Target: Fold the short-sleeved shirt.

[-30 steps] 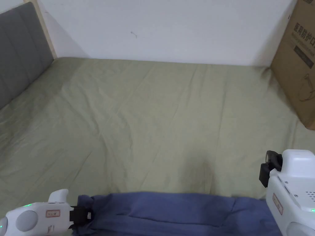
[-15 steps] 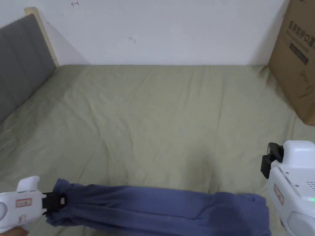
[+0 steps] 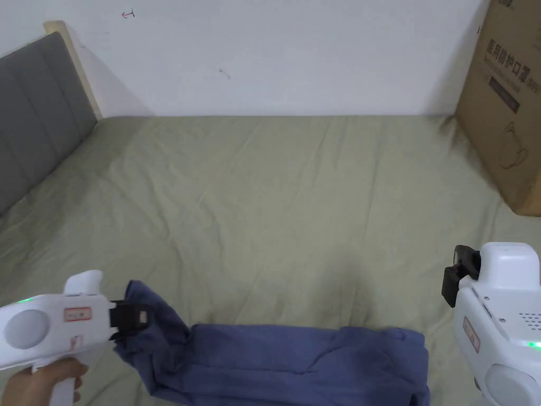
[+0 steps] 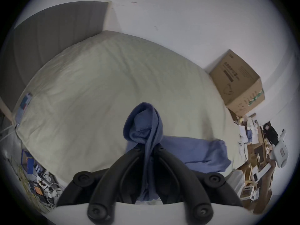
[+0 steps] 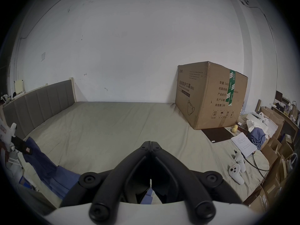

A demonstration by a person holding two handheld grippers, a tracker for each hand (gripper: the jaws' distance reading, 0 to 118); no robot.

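Observation:
A blue short-sleeved shirt point(image 3: 296, 359) lies as a long band across the near edge of the olive bed sheet point(image 3: 274, 201). My left gripper point(image 3: 140, 317) is shut on the shirt's left end and holds it bunched and raised off the bed. In the left gripper view the blue cloth point(image 4: 142, 127) is pinched between the jaws of this gripper point(image 4: 148, 147). My right gripper point(image 3: 454, 277) hovers beyond the shirt's right end, apart from it. In the right gripper view its jaws point(image 5: 151, 143) meet with nothing between them, and the shirt point(image 5: 42, 160) hangs at the far left.
A large cardboard box point(image 3: 507, 105) stands on the bed at the back right. A grey headboard point(image 3: 37, 105) runs along the left. On the sheet to the right lie a dark mat point(image 5: 215, 134), a notebook point(image 5: 243, 145) and white controllers point(image 5: 235, 171).
The left gripper has carried the shirt's left end up and toward the right, so that end now bunches and folds over. The right gripper has hardly moved.

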